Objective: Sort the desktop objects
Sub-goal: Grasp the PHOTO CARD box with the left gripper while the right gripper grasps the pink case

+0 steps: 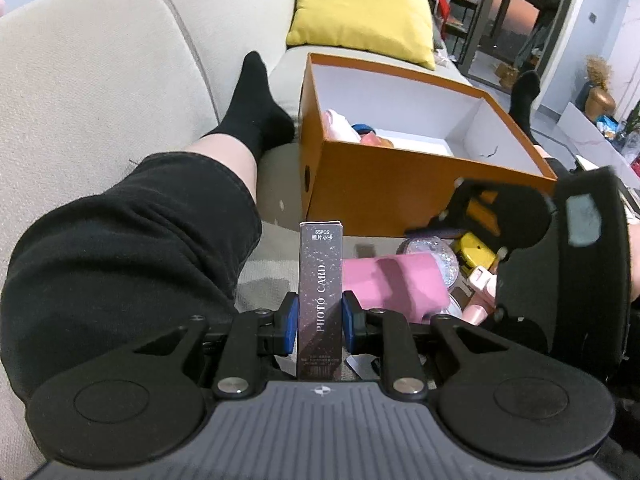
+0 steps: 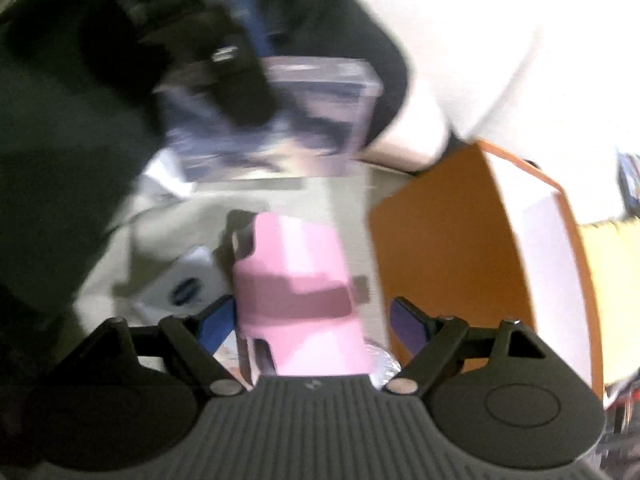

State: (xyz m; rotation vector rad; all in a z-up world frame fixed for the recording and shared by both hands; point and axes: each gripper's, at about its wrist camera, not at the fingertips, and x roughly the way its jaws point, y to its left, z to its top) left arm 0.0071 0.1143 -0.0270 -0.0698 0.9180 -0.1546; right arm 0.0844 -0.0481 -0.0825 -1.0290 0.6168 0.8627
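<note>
My left gripper [image 1: 320, 320] is shut on a dark "PHOTO CARD" box [image 1: 321, 296], held upright above the sofa. Behind it stands an open orange box [image 1: 384, 184] with pink and white items inside. A pink phone case [image 1: 396, 284] lies to the right among small items. In the blurred right wrist view my right gripper [image 2: 312, 320] is open, its blue pads [image 2: 216, 320] on either side of the pink phone case [image 2: 296, 280] without closing on it. The orange box [image 2: 440, 264] is to its right. The card box [image 2: 280, 120] and left gripper show above.
A person's legs in black shorts and socks [image 1: 252, 104] lie either side of the orange box. A yellow cushion [image 1: 364, 12] sits on the beige sofa [image 1: 100, 72]. A yellow item [image 1: 476, 252], a glittery round object [image 1: 444, 256] and a white packet [image 2: 188, 284] lie near the case.
</note>
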